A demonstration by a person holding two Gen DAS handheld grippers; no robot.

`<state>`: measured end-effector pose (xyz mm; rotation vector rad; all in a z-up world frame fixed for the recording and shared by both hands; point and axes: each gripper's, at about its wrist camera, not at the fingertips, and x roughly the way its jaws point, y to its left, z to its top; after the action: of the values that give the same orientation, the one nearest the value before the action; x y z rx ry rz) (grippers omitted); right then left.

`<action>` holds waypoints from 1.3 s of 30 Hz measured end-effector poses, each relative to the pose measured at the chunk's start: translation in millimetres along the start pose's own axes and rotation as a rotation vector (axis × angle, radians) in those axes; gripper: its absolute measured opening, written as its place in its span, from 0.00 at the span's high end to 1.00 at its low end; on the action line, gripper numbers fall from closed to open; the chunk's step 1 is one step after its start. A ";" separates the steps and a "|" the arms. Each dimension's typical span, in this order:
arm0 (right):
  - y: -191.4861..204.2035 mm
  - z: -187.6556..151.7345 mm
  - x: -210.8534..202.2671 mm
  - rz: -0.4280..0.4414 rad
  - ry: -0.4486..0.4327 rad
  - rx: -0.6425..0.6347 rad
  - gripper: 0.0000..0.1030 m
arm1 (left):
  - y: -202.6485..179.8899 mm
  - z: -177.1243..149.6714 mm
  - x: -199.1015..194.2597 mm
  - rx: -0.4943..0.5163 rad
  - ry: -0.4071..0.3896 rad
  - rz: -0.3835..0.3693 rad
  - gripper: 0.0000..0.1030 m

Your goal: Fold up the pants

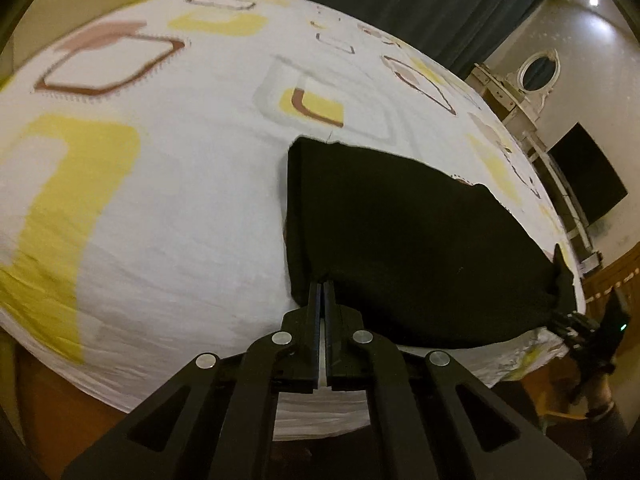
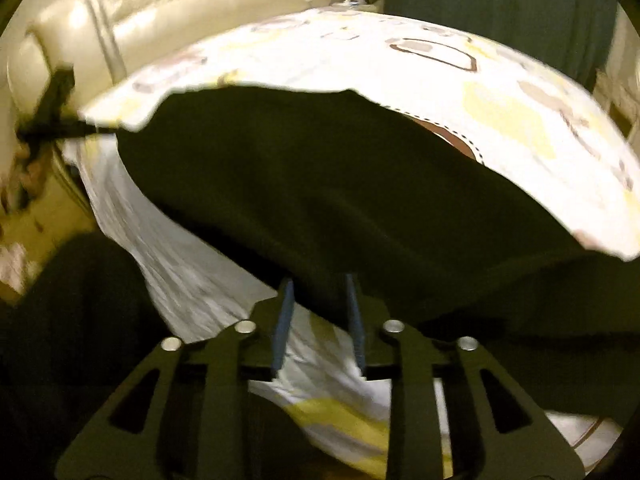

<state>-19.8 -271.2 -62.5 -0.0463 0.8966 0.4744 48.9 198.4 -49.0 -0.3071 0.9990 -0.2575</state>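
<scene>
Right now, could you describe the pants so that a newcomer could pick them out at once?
Find the bed, covered by a white sheet with yellow and brown squares. Near its front edge lie the pants, the only plain black cloth there, pinched at one corner by the left gripper.
</scene>
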 end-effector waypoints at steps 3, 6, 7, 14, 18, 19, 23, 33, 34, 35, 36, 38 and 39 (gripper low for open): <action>-35.8 -3.6 -33.7 0.039 -0.078 0.173 0.47 | -3.5 5.1 -13.2 -0.012 -0.043 0.022 0.98; -98.0 -18.2 -73.5 0.048 -0.161 0.409 0.46 | -10.4 13.1 -21.2 -0.027 -0.086 0.036 0.93; -119.2 -26.6 -86.6 0.039 -0.193 0.482 0.46 | -17.4 17.3 -21.6 -0.023 -0.102 0.043 0.80; -293.4 -157.5 -183.8 -0.223 -0.412 1.206 0.46 | -63.5 31.3 1.0 0.030 -0.172 0.096 0.25; -341.1 -217.1 -188.5 -0.245 -0.436 1.444 0.46 | -80.3 35.7 27.1 -0.012 -0.141 0.086 0.24; -348.4 -222.1 -185.1 -0.221 -0.441 1.461 0.46 | -83.0 35.1 32.6 -0.020 -0.133 0.083 0.24; -360.6 -219.0 -170.8 -0.154 -0.487 1.463 0.48 | -95.6 29.6 52.4 -0.009 -0.113 0.120 0.24; -380.3 -212.0 -177.6 -0.299 -0.466 1.336 0.94 | -94.2 7.6 72.5 -0.039 -0.053 0.133 0.24; -382.9 -218.0 -168.9 -0.297 -0.445 1.352 0.94 | -93.5 6.8 73.3 -0.033 -0.051 0.135 0.24; -383.7 -218.5 -165.9 -0.291 -0.451 1.352 0.94 | -93.6 6.5 73.7 -0.029 -0.051 0.137 0.24; -384.4 -218.1 -165.9 -0.281 -0.463 1.349 0.94 | -93.8 6.4 73.9 -0.026 -0.050 0.138 0.24; -383.5 -219.1 -172.3 -0.261 -0.473 1.382 0.90 | -94.2 6.6 72.9 -0.021 -0.050 0.135 0.24; -380.5 -216.5 -180.8 -0.283 -0.470 1.400 0.89 | -94.0 6.9 72.8 -0.022 -0.051 0.134 0.24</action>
<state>-117.3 -731.0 -121.0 1.1542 0.5816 -0.4652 85.6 86.7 -67.8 -0.2641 0.9677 -0.1166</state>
